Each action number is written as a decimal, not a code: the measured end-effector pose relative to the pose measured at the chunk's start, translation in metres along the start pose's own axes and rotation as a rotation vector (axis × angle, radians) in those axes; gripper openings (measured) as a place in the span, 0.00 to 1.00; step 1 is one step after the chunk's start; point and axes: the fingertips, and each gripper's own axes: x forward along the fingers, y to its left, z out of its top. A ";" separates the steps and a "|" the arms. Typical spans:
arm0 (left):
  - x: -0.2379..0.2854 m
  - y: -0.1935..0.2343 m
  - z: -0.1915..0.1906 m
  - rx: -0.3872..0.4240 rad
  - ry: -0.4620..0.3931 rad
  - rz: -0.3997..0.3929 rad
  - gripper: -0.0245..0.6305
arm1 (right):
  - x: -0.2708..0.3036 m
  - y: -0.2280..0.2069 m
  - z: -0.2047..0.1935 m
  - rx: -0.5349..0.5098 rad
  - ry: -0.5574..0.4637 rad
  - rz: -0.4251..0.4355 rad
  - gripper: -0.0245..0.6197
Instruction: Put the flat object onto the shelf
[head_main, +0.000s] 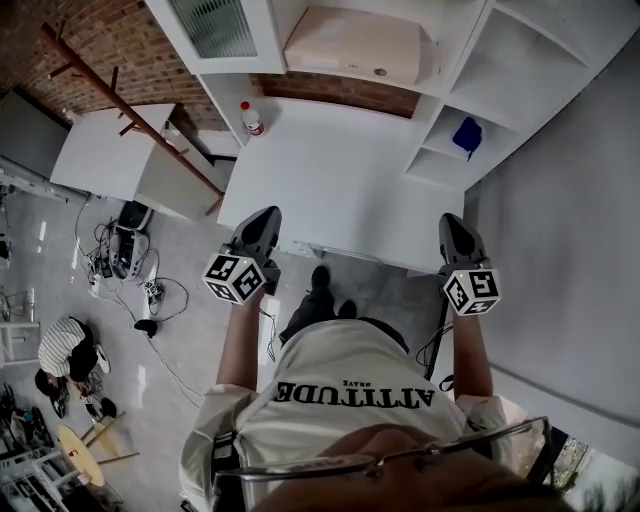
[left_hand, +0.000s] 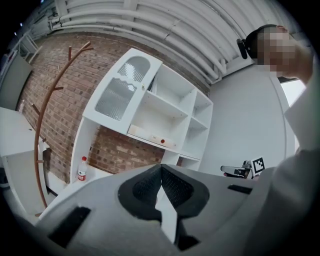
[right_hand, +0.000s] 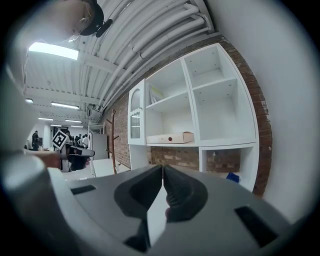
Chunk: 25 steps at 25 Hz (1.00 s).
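Note:
The flat beige box (head_main: 355, 45) lies on a middle shelf of the white shelf unit (head_main: 470, 80), under the upper cubbies. It also shows in the left gripper view (left_hand: 152, 137) and the right gripper view (right_hand: 170, 138). My left gripper (head_main: 262, 222) hovers over the near left edge of the white counter (head_main: 330, 180), its jaws shut with nothing between them (left_hand: 161, 172). My right gripper (head_main: 452, 225) hangs at the counter's near right edge, jaws also shut and empty (right_hand: 163, 170). Both are well short of the box.
A plastic bottle (head_main: 251, 118) stands at the counter's back left. A blue object (head_main: 467, 135) sits in a lower right cubby. A glass-fronted cabinet door (head_main: 215, 25) is at the shelf's left. A wooden coat rack (head_main: 130, 110), a white desk (head_main: 110, 150) and floor cables (head_main: 130, 270) lie left.

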 end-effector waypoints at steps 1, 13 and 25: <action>-0.006 0.001 -0.002 -0.001 0.003 0.006 0.07 | 0.000 0.004 -0.002 -0.003 0.000 -0.003 0.08; -0.032 0.029 0.008 0.015 0.008 0.017 0.07 | 0.008 0.035 0.013 -0.052 -0.040 -0.037 0.08; -0.017 0.051 0.021 0.018 0.034 -0.047 0.07 | 0.019 0.050 0.026 -0.058 -0.070 -0.098 0.08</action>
